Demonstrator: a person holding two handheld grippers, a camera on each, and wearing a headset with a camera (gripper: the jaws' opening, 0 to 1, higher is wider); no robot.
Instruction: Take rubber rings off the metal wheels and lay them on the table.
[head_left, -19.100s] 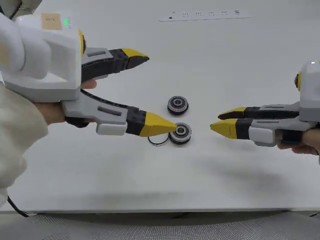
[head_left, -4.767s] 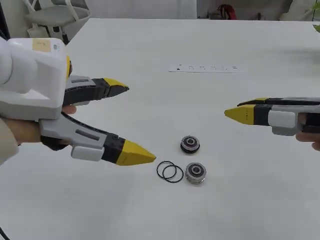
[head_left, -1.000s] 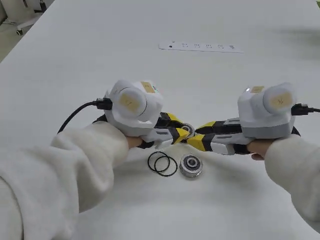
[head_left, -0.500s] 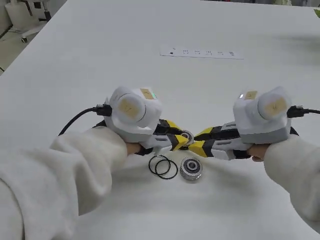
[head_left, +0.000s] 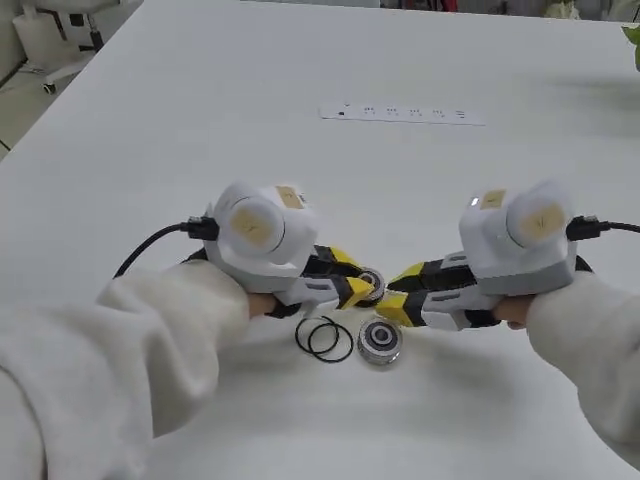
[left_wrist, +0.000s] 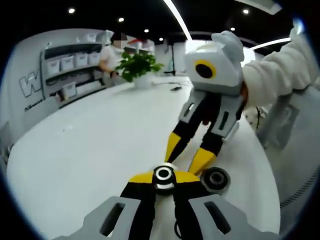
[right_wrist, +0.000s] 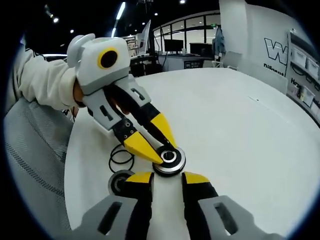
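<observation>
The left gripper (head_left: 360, 290) clamps a metal wheel (head_left: 373, 283). The right gripper (head_left: 393, 293) holds its jaws parted at the wheel's rim, near two rubber rings (head_left: 323, 338) lying loose.

Two black rubber rings (head_left: 323, 337) flat on desk (head_left: 200, 120), overlapping. Silver metal wheel (head_left: 380, 339) flat beside them. Second wheel (head_left: 371, 284) pinched in my left jaws.

A white table (head_left: 200, 120) bears two overlapping rubber rings (head_left: 323, 338), a metal wheel (head_left: 380, 340) just beside them, and a power strip (head_left: 402, 114) (well apart).
</observation>
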